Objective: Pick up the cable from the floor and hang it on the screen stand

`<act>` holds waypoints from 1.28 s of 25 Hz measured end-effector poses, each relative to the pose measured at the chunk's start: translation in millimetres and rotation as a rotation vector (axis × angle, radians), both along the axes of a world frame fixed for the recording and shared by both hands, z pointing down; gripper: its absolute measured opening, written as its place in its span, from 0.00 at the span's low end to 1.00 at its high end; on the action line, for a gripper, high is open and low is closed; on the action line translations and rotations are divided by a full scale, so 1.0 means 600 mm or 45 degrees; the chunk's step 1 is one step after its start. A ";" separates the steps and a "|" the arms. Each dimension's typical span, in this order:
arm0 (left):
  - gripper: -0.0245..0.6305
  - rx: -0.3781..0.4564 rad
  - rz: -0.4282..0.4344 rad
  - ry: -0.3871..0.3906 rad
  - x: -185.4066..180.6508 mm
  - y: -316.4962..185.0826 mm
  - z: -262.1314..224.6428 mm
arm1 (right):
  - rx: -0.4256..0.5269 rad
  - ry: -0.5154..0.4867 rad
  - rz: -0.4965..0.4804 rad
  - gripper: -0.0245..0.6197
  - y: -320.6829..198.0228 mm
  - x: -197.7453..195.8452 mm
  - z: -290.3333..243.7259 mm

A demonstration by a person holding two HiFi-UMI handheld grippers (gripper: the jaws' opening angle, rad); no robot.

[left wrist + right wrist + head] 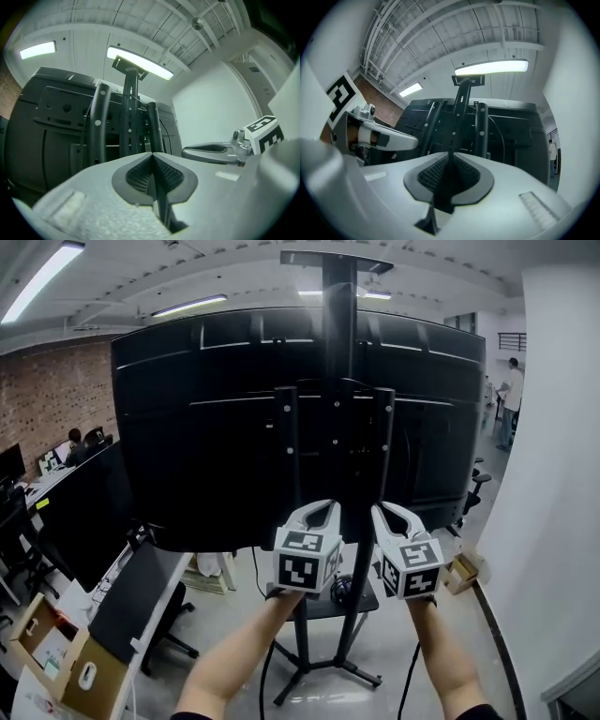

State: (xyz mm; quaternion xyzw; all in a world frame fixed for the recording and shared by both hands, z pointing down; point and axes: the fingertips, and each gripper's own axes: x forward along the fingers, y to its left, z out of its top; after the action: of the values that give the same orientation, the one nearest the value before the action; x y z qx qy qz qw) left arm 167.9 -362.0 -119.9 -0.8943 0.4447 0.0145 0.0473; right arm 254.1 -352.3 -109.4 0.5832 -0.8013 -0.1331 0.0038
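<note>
In an open office, behind a large black screen [206,427]:
- Floor [394,643]: pale, glossy, carrying the splayed feet of the screen stand [339,334].
- Room: brick wall [56,399] at left, white wall [553,474] at right, strip lights overhead, a tabletop [141,596] and a cardboard box [66,662] at lower left.
- Left tool [323,512]: raised near the stand's mounting rails, clenched on the cable [161,206].
- Right tool [384,512]: just beside the left one, likewise clenched on a dark strand.
- Cable, black: one strand [266,667] drops below the left forearm and another below the right, long axis near vertical, ends pointing floorward. The span between the tools cannot be made out.
</note>
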 end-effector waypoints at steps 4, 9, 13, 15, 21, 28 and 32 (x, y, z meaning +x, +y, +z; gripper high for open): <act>0.04 -0.053 -0.022 0.000 -0.042 0.051 0.049 | -0.087 -0.031 -0.026 0.07 0.059 -0.057 0.051; 0.04 -0.093 -0.024 -0.012 -0.071 0.110 0.090 | -0.139 -0.066 -0.040 0.05 0.122 -0.101 0.080; 0.04 -0.100 -0.022 -0.038 -0.087 0.149 0.106 | -0.167 -0.101 -0.054 0.05 0.161 -0.126 0.086; 0.04 -0.102 -0.018 -0.041 -0.091 0.165 0.108 | -0.177 -0.116 -0.058 0.05 0.177 -0.136 0.085; 0.04 -0.108 0.006 -0.050 -0.098 0.211 0.112 | -0.204 -0.101 -0.056 0.05 0.216 -0.165 0.092; 0.04 -0.099 0.014 -0.062 -0.107 0.237 0.112 | -0.191 -0.096 -0.057 0.05 0.241 -0.184 0.082; 0.04 -0.088 0.002 -0.075 -0.114 0.244 0.107 | -0.181 -0.094 -0.057 0.05 0.249 -0.189 0.075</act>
State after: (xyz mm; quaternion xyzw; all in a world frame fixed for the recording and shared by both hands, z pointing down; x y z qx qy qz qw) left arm 99.3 -215.4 -55.6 -0.8959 0.4425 -0.0272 0.0293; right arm 140.5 -202.8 -64.7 0.5680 -0.8212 -0.0543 0.0128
